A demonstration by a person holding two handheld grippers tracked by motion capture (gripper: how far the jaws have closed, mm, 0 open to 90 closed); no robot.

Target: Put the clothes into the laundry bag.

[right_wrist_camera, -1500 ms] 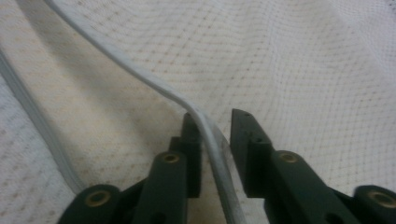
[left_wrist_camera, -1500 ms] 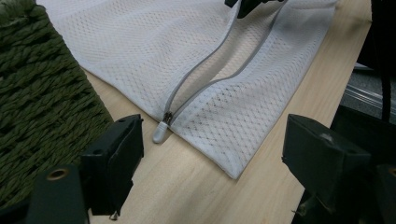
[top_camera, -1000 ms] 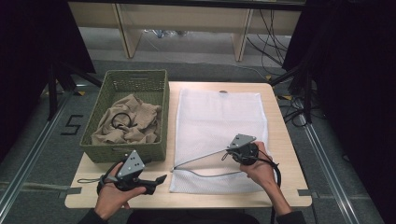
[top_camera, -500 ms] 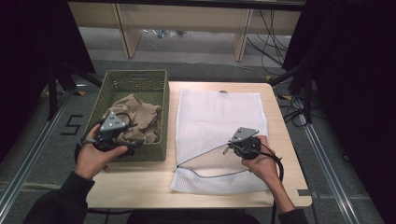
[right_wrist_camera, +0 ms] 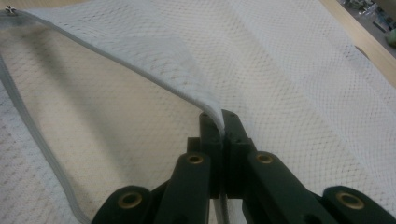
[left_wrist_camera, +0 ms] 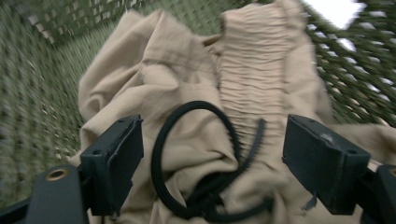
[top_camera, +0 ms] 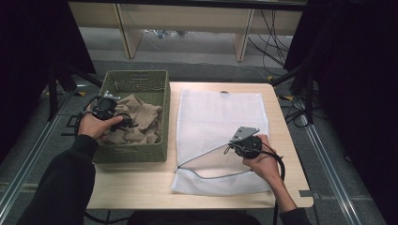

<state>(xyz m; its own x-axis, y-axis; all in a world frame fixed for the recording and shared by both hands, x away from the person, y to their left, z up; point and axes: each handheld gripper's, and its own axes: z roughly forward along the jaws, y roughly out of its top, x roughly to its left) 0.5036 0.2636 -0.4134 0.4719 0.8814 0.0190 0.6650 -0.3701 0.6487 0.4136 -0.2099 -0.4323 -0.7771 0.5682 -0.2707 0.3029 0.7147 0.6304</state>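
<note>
We are looking at a lab or recording workspace, not a home. A small wooden table point(top_camera: 141, 187) is standing on a grey floor point(top_camera: 197, 51) and is being flanked by dark curtains point(top_camera: 356, 70). Loose cables point(top_camera: 277, 28) are trailing across the floor beyond it, metal rails point(top_camera: 328, 164) are running alongside, and a plain wooden frame point(top_camera: 244, 37) is standing behind.

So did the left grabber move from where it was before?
Yes. The left gripper left the table's near edge and went forward into the green basket, over the tan cloth.
</note>
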